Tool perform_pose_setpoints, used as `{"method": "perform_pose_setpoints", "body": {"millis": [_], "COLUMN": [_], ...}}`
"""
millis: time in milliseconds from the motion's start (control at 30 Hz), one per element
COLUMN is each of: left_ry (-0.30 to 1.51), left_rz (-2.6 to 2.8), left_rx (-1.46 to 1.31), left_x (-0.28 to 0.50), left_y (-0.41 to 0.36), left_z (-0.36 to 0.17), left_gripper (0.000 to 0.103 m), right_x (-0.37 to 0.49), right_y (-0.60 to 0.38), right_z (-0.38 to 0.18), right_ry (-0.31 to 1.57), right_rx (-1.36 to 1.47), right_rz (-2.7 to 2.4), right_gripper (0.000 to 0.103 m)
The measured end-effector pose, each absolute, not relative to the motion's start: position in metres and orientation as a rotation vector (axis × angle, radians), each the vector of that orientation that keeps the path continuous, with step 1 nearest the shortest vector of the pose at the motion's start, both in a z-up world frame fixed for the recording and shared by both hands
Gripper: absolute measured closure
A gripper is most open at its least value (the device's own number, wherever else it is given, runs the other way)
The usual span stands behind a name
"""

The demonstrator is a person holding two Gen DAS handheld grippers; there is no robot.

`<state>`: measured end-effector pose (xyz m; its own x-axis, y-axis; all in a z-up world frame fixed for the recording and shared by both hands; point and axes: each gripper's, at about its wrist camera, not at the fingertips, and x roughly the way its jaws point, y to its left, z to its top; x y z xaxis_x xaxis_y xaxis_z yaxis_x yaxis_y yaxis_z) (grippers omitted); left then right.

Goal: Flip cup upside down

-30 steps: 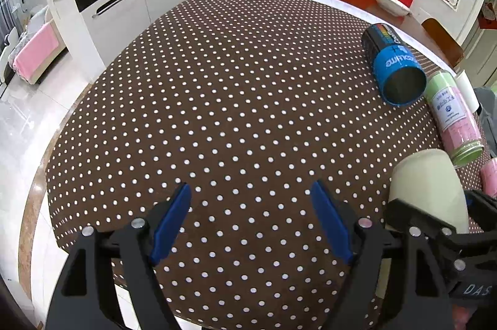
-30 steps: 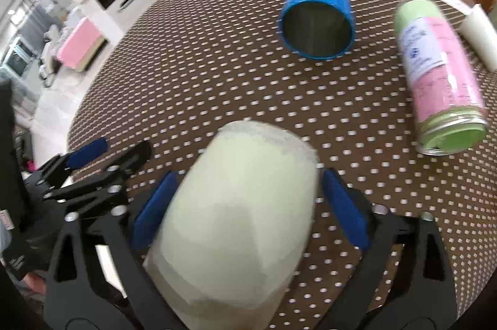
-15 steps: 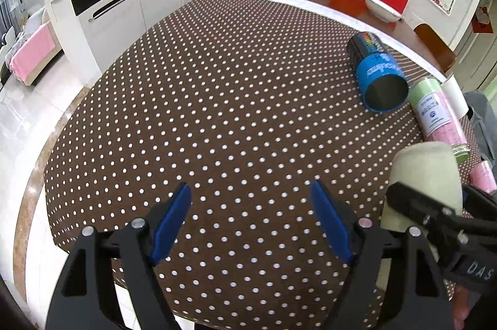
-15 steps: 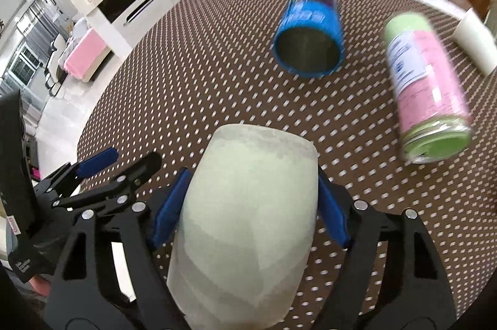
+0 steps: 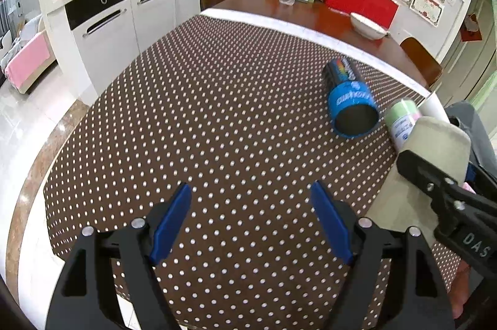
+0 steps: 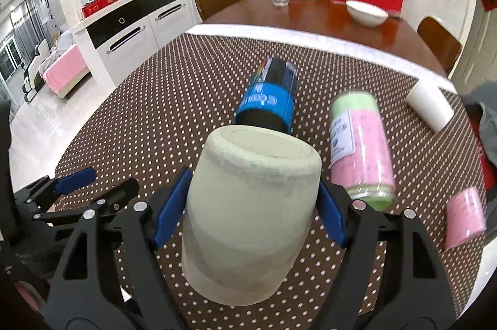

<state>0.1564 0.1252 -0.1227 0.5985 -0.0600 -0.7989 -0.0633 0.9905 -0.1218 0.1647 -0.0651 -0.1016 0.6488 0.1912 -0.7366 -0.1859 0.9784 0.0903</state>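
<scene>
A pale cream cup (image 6: 251, 205) sits between the blue pads of my right gripper (image 6: 250, 205), which is shut on its sides. The cup is lifted above the table, its flat base pointing away from the camera and tilted upward. It also shows at the right edge of the left wrist view (image 5: 435, 162), held in the right gripper's black fingers. My left gripper (image 5: 251, 221) is open and empty over the near part of the dotted tablecloth (image 5: 217, 112).
A blue can (image 6: 270, 100) lies on its side behind the cup. A green and pink can (image 6: 360, 150) lies to its right. A white roll (image 6: 430, 105) and a small pink cup (image 6: 466, 216) lie farther right. A white bowl (image 6: 366, 13) stands on the wooden table beyond.
My right gripper closed on the cup, lifted it and tilted its far end upward. Both cameras now sit higher and see more of the room.
</scene>
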Motion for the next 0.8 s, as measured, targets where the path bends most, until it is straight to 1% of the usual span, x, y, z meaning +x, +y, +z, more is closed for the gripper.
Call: {"method": "perform_pose_setpoints", "body": {"millis": [200, 400, 600, 800], "left_ry": [0.903, 0.929, 0.979, 0.946], "left_rz": [0.011, 0.024, 0.042, 0.055], "left_rx": [-0.144, -0.162, -0.177, -0.174], "left_x": [0.167, 0.175, 0.181, 0.173], "left_y": [0.125, 0.135, 0.144, 0.149], "left_z": [-0.114, -0.127, -0.149, -0.153], "left_gripper": [0.025, 0.025, 0.025, 0.025], "right_x": [0.178, 0.196, 0.186, 0.161], "right_y": [-0.063, -0.061, -0.059, -0.048], "right_z": [-0.101, -0.127, -0.135, -0.141], "right_ry": [0.772, 0.744, 0.691, 0.620], "right_rx": [-0.016, -0.015, -0.017, -0.090], "right_rz": [0.184, 0.157, 0.187, 0.215], "right_gripper": [0.029, 0.029, 0.029, 0.029]}}
